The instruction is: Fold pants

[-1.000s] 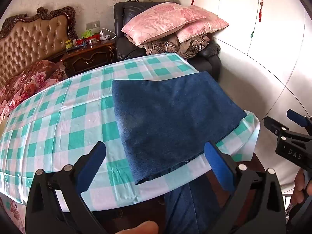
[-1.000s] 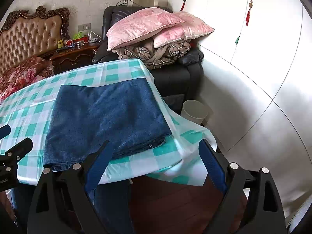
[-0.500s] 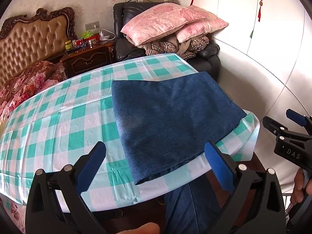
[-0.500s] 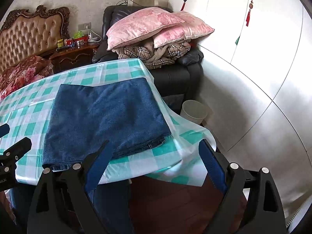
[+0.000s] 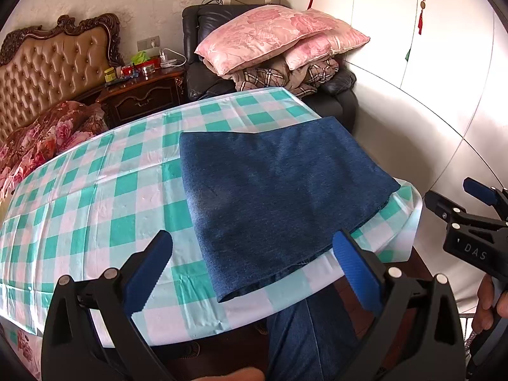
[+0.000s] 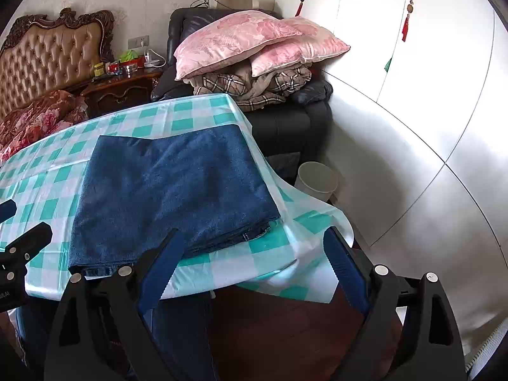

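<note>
Both the left gripper (image 5: pixel 252 270) and right gripper (image 6: pixel 250 263) hang wide open and empty short of the folded pants (image 5: pixel 279 197), so we judge the fold done and keep clear.

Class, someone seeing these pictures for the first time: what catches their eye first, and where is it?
The folded blue pants lie flat on the green-checked tablecloth, near its right corner. Behind, pink pillows are piled on a dark armchair. Both open grippers, left and right, hang short of the table's near edge.

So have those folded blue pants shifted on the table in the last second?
No. In the left wrist view the folded pants keep the same place on the checked tablecloth, their near edge on the same squares.
</note>
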Tool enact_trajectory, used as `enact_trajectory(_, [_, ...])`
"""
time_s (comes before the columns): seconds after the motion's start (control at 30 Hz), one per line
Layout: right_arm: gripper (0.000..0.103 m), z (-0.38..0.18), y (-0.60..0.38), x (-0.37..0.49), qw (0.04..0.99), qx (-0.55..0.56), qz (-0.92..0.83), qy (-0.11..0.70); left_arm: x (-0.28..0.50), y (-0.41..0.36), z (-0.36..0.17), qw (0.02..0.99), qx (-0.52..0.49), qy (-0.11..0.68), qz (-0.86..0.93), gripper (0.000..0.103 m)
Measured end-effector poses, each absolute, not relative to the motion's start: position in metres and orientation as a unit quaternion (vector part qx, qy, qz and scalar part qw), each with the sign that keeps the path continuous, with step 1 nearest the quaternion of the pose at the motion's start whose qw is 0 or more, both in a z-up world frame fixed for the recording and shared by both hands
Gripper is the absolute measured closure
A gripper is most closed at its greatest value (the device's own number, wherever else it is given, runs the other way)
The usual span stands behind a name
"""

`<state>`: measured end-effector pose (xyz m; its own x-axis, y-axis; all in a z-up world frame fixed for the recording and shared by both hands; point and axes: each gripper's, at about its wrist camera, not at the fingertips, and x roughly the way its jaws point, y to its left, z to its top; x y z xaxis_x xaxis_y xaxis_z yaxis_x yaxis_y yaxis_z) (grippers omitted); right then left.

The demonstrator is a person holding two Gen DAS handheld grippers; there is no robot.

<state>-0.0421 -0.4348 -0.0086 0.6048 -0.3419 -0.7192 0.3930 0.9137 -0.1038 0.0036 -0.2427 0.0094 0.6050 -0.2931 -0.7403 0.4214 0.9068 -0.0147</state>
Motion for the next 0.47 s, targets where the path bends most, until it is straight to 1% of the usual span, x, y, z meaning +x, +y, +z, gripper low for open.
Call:
enact_trajectory(0.2, [0.018,-0.010,-0.434,-0.041,0.894,0.033,-0.205,0.396,0.001,-0.249,0.016,0.893,0.067,0.377,-0.235,0.002])
enact_trajectory(0.3, [0.018,-0.014,-0.436,-0.039,0.897,0.047,-0.203,0.391,0.007,-0.240,0.019,0.885,0.032,0.378,-0.269,0.002])
enact_trajectory(0.4, [0.017,-0.023,-0.447,-0.032,0.896,0.087,-0.201,0.387,0.015,-0.190,0.017,0.918,0.016,0.347,-0.192,0.002])
enact_trajectory(0.47, [0.017,-0.035,-0.457,-0.026,0.889,0.109,-0.207,0.393,0.029,-0.117,0.001,0.928,-0.012,0.363,-0.078,0.002])
